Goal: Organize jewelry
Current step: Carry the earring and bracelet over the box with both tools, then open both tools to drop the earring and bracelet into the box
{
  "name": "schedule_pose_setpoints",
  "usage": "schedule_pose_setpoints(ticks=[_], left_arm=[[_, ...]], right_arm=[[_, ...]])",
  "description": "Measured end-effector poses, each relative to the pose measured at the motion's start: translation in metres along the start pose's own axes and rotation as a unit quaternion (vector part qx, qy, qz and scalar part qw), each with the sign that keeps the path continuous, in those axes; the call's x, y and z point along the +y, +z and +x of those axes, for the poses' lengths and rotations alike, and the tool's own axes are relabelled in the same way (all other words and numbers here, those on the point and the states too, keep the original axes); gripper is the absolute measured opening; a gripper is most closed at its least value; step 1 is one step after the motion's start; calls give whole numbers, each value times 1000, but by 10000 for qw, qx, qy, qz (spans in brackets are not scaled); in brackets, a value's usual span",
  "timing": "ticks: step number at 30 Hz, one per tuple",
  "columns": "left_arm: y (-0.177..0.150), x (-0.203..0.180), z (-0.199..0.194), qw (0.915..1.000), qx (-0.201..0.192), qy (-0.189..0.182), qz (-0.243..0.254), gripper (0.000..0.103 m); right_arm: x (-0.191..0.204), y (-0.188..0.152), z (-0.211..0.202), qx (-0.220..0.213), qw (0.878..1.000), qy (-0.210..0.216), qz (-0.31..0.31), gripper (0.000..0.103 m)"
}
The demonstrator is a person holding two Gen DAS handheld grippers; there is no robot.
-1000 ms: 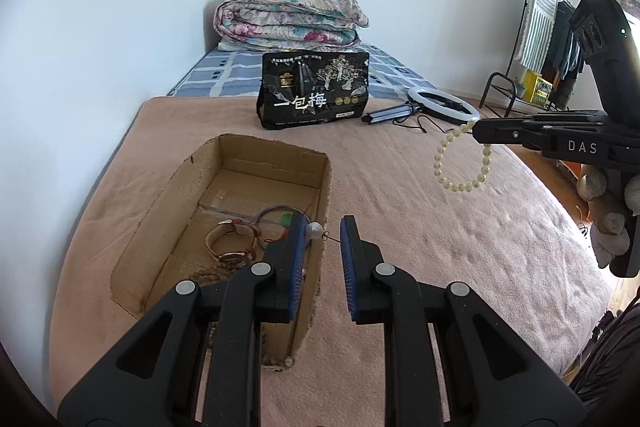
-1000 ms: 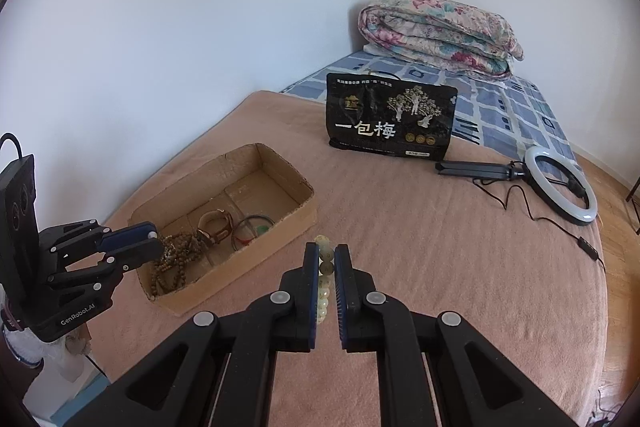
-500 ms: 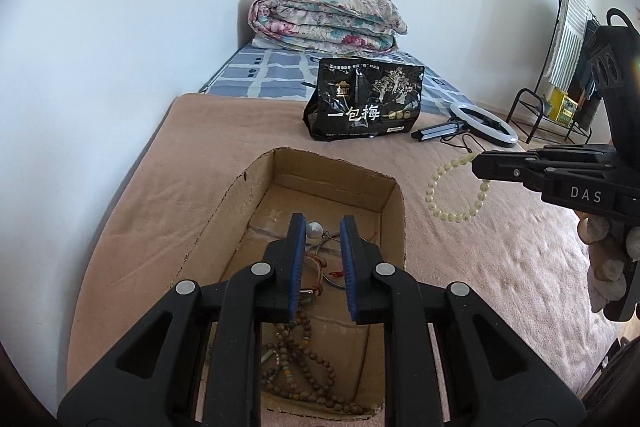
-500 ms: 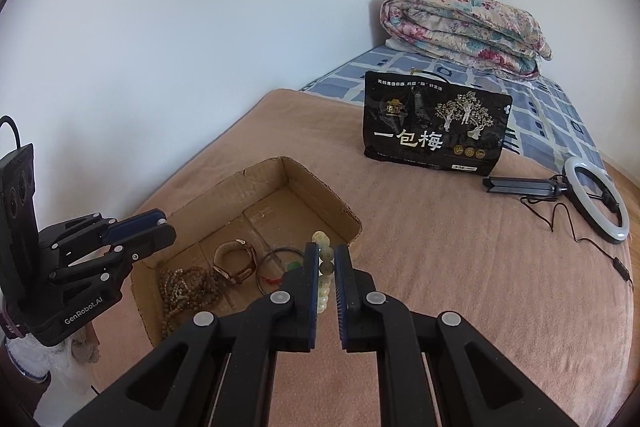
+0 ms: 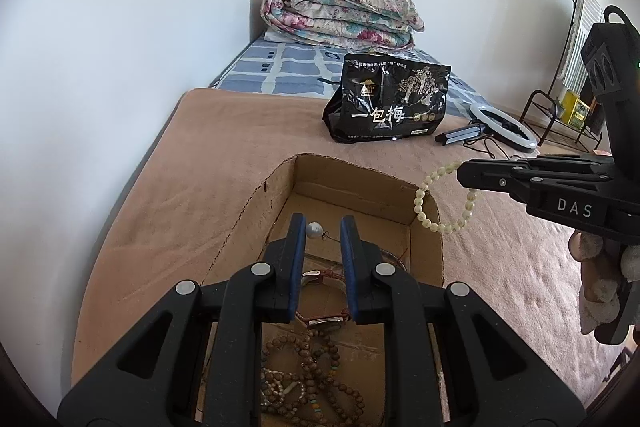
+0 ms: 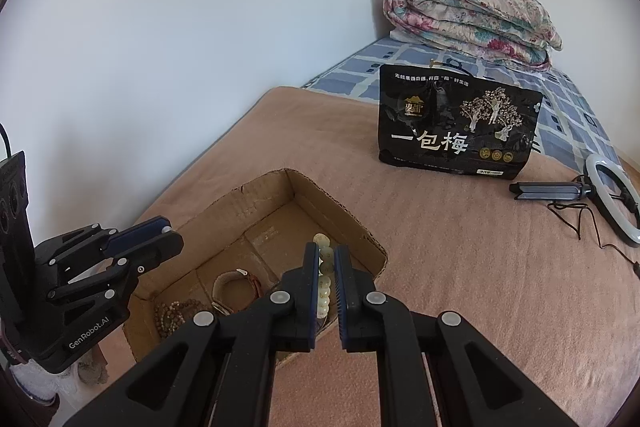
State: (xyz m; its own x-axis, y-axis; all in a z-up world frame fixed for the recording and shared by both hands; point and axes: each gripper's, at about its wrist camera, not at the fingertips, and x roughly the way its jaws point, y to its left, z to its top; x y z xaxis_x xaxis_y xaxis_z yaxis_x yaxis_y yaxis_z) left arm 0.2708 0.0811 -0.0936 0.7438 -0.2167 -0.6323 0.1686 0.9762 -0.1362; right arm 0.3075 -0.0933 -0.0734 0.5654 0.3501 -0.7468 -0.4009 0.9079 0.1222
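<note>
While I am holding the pale bead bracelet (image 5: 444,201) clamped in the right gripper (image 6: 327,267), it is dangling just over the cardboard box's (image 5: 434,227) near corner. I judge I should centre it over the opening before letting go. The left gripper (image 5: 322,233) is parted, a pearl earring (image 5: 315,229) clinging to 1 pad. Below it in the box are lying a watch (image 5: 324,319) and brown prayer beads (image 5: 316,375).

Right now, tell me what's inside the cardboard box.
In the cardboard box: a tangle of brown bead strands at the near end, then a brown-strapped watch, with thin cords beyond. The left gripper covers the middle, and the far end is bare.
</note>
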Motion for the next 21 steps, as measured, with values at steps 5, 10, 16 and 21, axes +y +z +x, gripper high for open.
schedule_pose_setpoints(ticks=[5, 10, 16, 21], left_arm=[[2, 3, 5, 10000, 42, -17, -55, 16], [3, 5, 7, 10000, 41, 21, -88, 16], [4, 5, 7, 9999, 50, 56, -94, 35], [3, 3, 2, 9999, -24, 159, -30, 47]], right_arm=[[2, -1, 8, 52, 10000, 15, -18, 5], [4, 0, 14, 84, 10000, 28, -19, 6], [6, 2, 12, 30, 10000, -61, -14, 39], [6, 1, 6, -72, 9997, -243, -30, 67]])
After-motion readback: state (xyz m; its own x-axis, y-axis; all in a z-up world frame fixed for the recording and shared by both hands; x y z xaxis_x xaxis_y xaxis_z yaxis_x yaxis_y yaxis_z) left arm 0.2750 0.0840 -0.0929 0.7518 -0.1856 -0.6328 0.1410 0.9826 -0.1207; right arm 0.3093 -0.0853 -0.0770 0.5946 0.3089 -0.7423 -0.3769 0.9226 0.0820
